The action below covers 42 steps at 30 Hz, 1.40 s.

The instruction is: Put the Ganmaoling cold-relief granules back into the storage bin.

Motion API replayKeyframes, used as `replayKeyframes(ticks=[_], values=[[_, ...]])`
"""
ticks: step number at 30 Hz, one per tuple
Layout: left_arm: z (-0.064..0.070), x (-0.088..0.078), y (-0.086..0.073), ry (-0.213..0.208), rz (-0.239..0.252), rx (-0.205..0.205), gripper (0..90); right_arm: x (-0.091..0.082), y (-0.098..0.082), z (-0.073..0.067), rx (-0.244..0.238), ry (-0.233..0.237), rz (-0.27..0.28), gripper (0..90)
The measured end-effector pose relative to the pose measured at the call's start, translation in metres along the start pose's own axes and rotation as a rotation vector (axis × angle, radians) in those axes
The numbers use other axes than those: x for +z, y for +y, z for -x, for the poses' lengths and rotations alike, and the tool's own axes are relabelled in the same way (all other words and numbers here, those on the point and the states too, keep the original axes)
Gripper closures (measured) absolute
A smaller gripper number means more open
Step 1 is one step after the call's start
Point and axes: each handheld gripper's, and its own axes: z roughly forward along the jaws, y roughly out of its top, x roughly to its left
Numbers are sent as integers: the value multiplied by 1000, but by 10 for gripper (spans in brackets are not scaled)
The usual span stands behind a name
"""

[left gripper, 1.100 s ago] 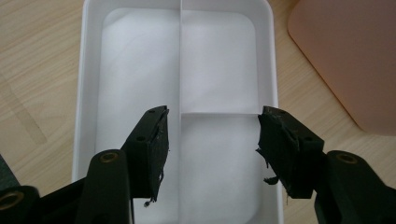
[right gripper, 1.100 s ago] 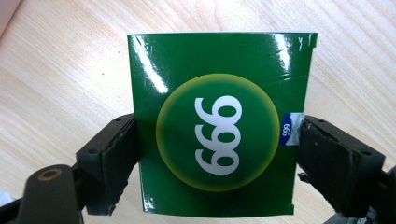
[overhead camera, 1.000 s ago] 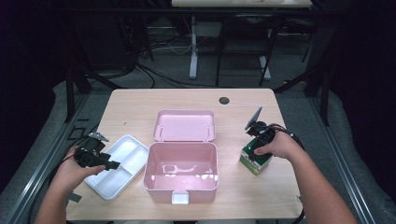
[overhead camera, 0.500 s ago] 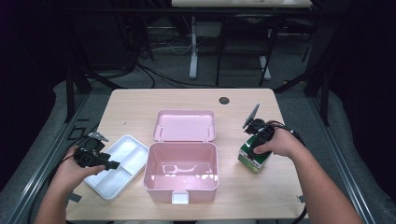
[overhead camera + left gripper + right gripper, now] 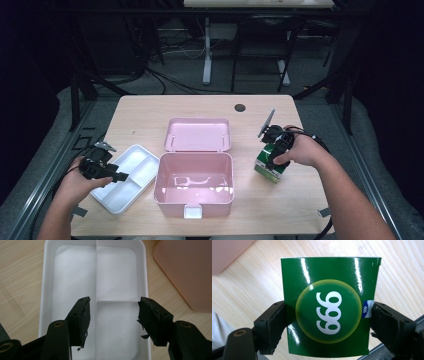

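Right gripper [image 5: 274,150] sat down over the green box [image 5: 269,166] at the right side of the table [image 5: 150,107], to the right of the open pink case [image 5: 194,177]; a second ago it stood slightly higher and farther back, so the hand had come forward and down onto the carton. In the right gripper view the green box [image 5: 329,306] filled the space between the jaws, both pads touching its side faces, the left-hand pad pressed in snug — judged clamped on the box, which appeared not yet lifted off the wood. Left gripper [image 5: 102,170] hovered over the white divided tray [image 5: 131,176], at the left of the pink case and just beside it; its place matched the earlier frames. Left gripper view showed the jaws spread apart, nothing between them, straddling the white divided tray [image 5: 75,272] dividers from above. Reading: the grasp on the carton looked settled, so the lift and carry toward the case or tray seemed the likely next step, with the left hand waiting by the tray
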Motion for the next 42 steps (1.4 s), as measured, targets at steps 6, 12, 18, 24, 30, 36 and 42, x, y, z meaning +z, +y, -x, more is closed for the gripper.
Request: replayKeyframes(ticks=[6,12,18,24,30,36,42], values=[[-1,-1,0,-2,3,-2,427,-8,3,-7,-75,13,-2,170],[-1,-1,0,-1,3,-2,427,-17,7,-14,-158,21,13,171],[-1,0,0,-4,3,-5,427,-21,10,-22,-244,30,4,171],[-2,1,-1,-7,3,-7,427,-25,11,-31,-343,37,29,172],[-2,0,-1,-9,4,-8,427,-28,10,-41,-434,64,38,174],[-2,1,-1,-8,5,-12,427,-36,10,-49,-483,62,42,175],[-2,1,-1,-10,4,-12,427,-45,12,-57,-515,60,26,176]])
